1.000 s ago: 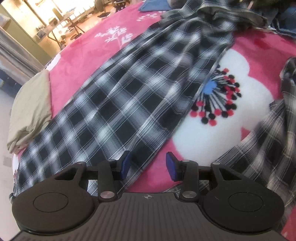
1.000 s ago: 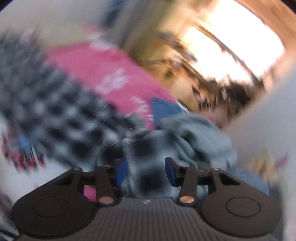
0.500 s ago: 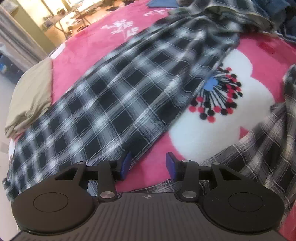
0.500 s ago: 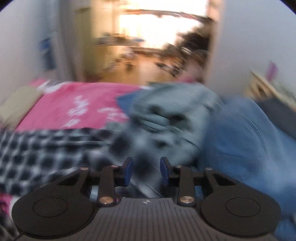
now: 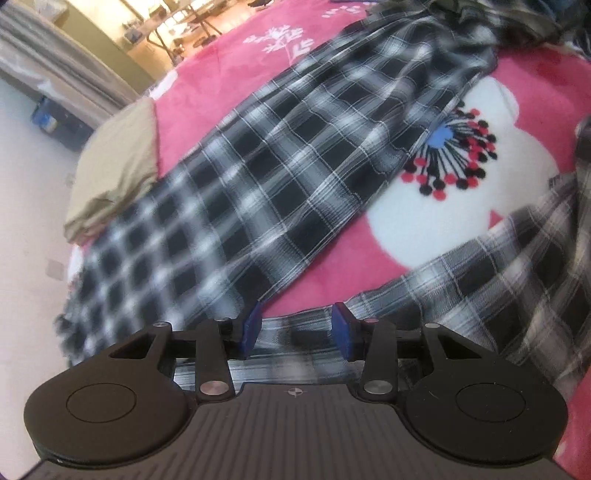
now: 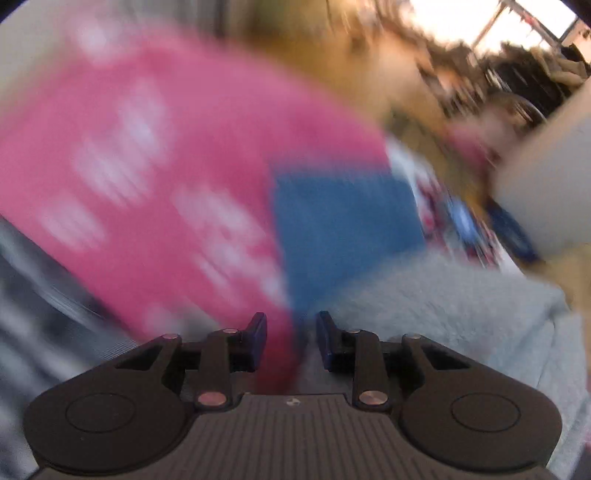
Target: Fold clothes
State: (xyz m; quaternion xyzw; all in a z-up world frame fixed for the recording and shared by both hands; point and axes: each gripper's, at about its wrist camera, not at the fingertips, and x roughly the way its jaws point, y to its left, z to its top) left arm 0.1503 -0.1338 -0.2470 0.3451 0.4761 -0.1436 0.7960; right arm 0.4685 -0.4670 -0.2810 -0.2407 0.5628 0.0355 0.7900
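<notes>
A black and white plaid garment lies stretched out across a pink floral blanket on a bed. A second plaid piece with thinner lines lies at the lower right and runs under my left gripper, which is open and empty just above it. My right gripper is open and empty over the blanket, beside a grey fleecy garment and a blue cloth. The right wrist view is heavily blurred.
A folded beige cloth lies at the bed's left edge, with bare floor beyond it. More dark clothes are heaped at the far end. Tables and chairs stand in the room behind.
My left gripper has drawn back toward the near side, so the second plaid piece now lies under its fingers. My right gripper has swung fast from the blue and grey clothes toward the pink blanket.
</notes>
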